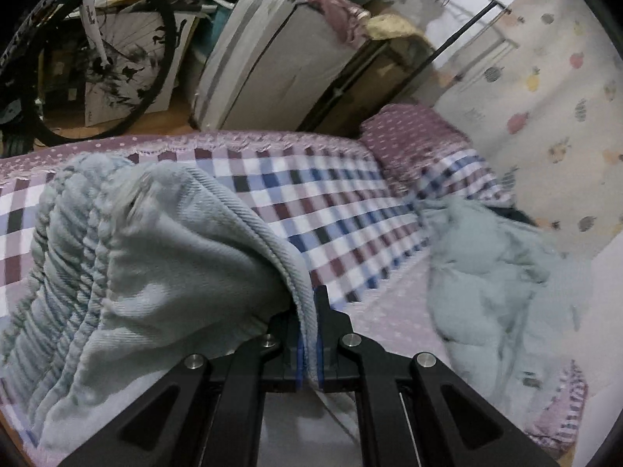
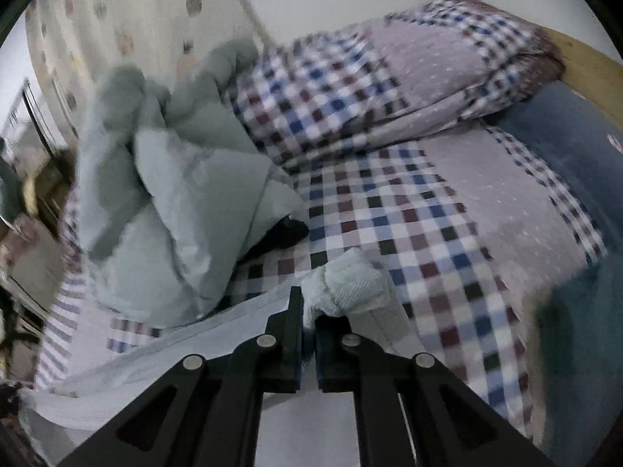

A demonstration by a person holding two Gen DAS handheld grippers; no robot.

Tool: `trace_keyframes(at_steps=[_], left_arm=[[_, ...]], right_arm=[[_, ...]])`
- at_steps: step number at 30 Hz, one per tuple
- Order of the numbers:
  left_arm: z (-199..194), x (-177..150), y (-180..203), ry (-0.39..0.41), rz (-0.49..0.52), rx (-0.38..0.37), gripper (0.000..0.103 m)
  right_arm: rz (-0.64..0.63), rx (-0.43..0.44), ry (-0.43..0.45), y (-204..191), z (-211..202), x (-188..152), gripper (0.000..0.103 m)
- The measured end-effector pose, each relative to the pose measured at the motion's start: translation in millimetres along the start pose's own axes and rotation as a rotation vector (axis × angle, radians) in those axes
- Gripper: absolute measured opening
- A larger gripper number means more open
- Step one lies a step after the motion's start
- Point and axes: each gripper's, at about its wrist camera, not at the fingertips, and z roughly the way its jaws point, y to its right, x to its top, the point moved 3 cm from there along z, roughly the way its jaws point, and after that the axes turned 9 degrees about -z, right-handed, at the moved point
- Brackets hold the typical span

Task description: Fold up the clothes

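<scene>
left gripper (image 1: 308, 334): jaws clamped on fabric | right gripper (image 2: 308, 323): jaws clamped on fabric

Left gripper (image 1: 309, 334) clamped on the ribbed edge of a pale grey-green garment (image 1: 155, 272), its elastic waistband bunched at the left. Lifted over a checked bedspread (image 1: 311, 202) on the bed. More pale cloth (image 1: 486, 272) heaped toward the bed's right edge. Beyond the far edge, a bicycle wheel (image 1: 97, 62) and a leaning mattress (image 1: 264, 58).
</scene>
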Motion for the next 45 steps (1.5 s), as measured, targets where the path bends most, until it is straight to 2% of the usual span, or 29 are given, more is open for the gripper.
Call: trace_keyframes(at_steps=[5, 8, 11, 12, 14, 15, 17, 18, 19, 20, 21, 26, 29, 32, 35, 39, 43, 44, 45], left_arm=[[56, -1, -11, -0.04, 0.009, 0.065, 0.003], [70, 3, -13, -0.029, 0.006, 0.053, 0.003], [76, 8, -8, -0.007, 0.034, -0.006, 0.004], [78, 9, -5, 0.0, 0.048, -0.029, 0.005], [89, 10, -8, -0.04, 0.046, -0.045, 0.01], [94, 11, -10, -0.06, 0.036, -0.049, 0.017], [93, 13, -10, -0.069, 0.028, -0.09, 0.038], [86, 13, -7, -0.059, 0.031, -0.126, 0.063], [78, 14, -4, -0.049, 0.036, -0.163, 0.082], [69, 14, 0, -0.04, 0.042, -0.188, 0.087], [59, 15, 3, -0.031, 0.048, -0.212, 0.088], [-4, -3, 26, 0.017, 0.186, -0.28, 0.09], [-46, -39, 34, 0.017, 0.26, -0.342, 0.09], [-81, -82, 41, -0.02, 0.298, -0.413, 0.09], [-102, -141, 51, -0.128, 0.316, -0.488, 0.091], [-115, -225, 67, -0.278, 0.312, -0.574, 0.091], [-105, -307, 85, -0.442, 0.279, -0.646, 0.091], [-100, -324, 89, -0.475, 0.301, -0.643, 0.091], [-94, -341, 94, -0.506, 0.327, -0.638, 0.091]], right_arm=[[-0.006, -0.017, -0.048, -15, 68, 15, 0.003], [0.007, -0.011, -0.042, -20, 95, 24, 0.003], [0.004, -0.021, -0.003, -27, 109, 33, 0.003], [-0.008, -0.042, -0.01, -30, 116, 33, 0.003], [-0.031, -0.072, -0.053, -33, 135, 29, 0.004], [-0.033, -0.077, -0.085, -32, 145, 26, 0.006], [-0.024, -0.07, -0.126, -27, 154, 20, 0.011], [-0.011, -0.066, -0.124, -22, 152, 19, 0.025], [0.004, -0.054, -0.109, -17, 145, 19, 0.036], [0.019, -0.039, -0.093, -11, 137, 19, 0.056], [0.03, -0.02, -0.081, -5, 127, 19, 0.063], [0.076, 0.125, 0.008, 34, 55, 4, 0.072], [0.117, 0.203, 0.05, 58, 16, -20, 0.076], [0.111, 0.186, 0.032, 74, -9, -56, 0.076], [0.153, 0.113, -0.028, 90, -12, -95, 0.076], [0.339, 0.148, -0.092, 104, 5, -135, 0.076], [0.419, 0.201, -0.115, 98, 30, -147, 0.076], [0.422, 0.199, -0.113, 96, 35, -146, 0.071], [0.412, 0.192, -0.114, 94, 40, -145, 0.048]])
